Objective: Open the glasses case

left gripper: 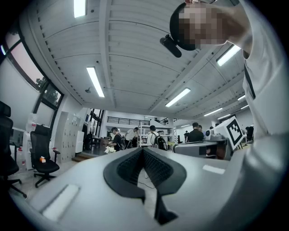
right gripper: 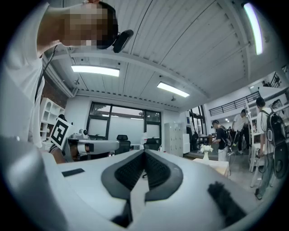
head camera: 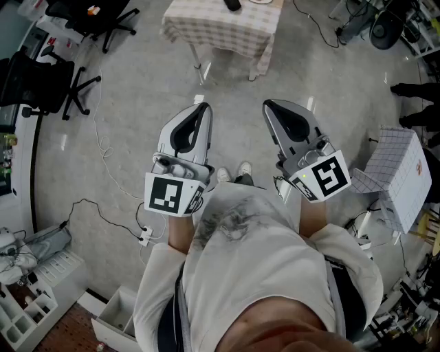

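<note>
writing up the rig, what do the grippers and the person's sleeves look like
Left gripper and right gripper are pale grey tapered shells with black ribbed pads. Each carries a white cube with black square markers. The person wears white long sleeves.

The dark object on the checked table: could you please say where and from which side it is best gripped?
Only one end of the dark object shows at the head view's top edge, lying flat on the checked table. Probably across its narrow width, from above; the rest is out of view.

Grey floor (head camera: 137,96): white cable (head camera: 103,148), power strip (head camera: 144,238), checked-cloth table (head camera: 220,31).
</note>
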Available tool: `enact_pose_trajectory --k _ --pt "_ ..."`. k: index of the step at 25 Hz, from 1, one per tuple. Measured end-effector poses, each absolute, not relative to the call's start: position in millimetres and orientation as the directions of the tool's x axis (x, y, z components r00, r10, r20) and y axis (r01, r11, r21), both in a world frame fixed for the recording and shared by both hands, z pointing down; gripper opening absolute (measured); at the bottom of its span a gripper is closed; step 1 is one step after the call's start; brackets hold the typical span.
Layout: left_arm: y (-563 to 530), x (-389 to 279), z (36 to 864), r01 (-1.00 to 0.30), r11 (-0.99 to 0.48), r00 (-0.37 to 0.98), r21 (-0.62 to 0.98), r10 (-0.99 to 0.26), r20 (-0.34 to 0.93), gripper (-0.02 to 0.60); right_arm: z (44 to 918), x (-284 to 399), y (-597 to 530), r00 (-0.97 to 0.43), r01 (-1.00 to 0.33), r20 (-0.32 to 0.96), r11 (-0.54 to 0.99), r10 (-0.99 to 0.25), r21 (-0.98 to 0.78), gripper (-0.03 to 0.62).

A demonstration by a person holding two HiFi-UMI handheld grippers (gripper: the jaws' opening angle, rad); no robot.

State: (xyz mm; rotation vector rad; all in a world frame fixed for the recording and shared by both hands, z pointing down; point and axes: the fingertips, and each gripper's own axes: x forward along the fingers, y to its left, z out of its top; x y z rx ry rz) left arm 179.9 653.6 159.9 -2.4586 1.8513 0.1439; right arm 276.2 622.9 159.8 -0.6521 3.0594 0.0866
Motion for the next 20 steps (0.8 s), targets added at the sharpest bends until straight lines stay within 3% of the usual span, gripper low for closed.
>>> enact_pose_trajectory --k 20 --pt "622.9 211.8 164.1 -0.967 -0.253 0.253 -0.01 -0.964 -0.08 0.003 170.0 307.5 589.4 -0.922 -0.388 -0.011 0.921 -0.388 0.046 0.015"
